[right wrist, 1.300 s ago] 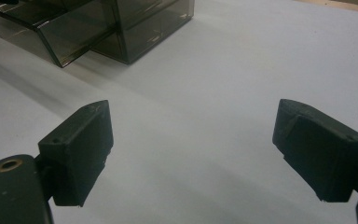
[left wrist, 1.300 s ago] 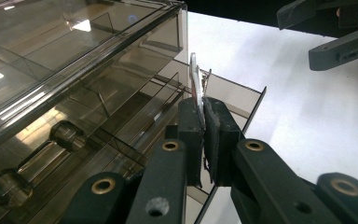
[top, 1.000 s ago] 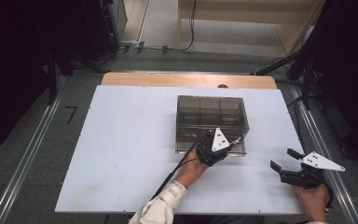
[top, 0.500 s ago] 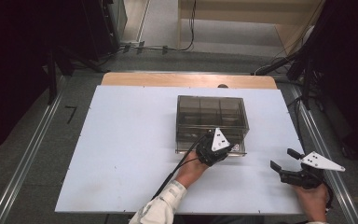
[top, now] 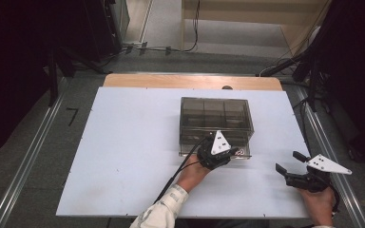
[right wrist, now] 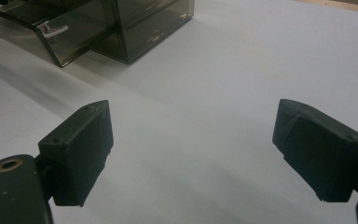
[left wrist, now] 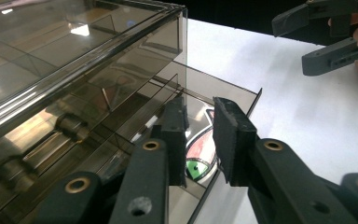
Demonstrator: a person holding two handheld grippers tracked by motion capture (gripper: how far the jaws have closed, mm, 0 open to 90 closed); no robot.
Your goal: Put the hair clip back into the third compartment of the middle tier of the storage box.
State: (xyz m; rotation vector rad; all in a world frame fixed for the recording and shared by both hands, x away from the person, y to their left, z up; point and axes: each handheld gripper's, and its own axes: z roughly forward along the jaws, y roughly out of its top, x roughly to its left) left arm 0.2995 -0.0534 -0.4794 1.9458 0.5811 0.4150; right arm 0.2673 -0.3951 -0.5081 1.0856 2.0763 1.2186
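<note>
Box (top: pixel 216 121) mid-table (top: pixel 123 142); drawer (top: pixel 240 153) out front.

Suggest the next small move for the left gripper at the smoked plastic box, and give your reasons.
Probably lower the left gripper slightly into the open drawer toward the round item below it. The jaws stand a little apart, above the item, holding nothing; the right gripper is open and apart on the table.
</note>
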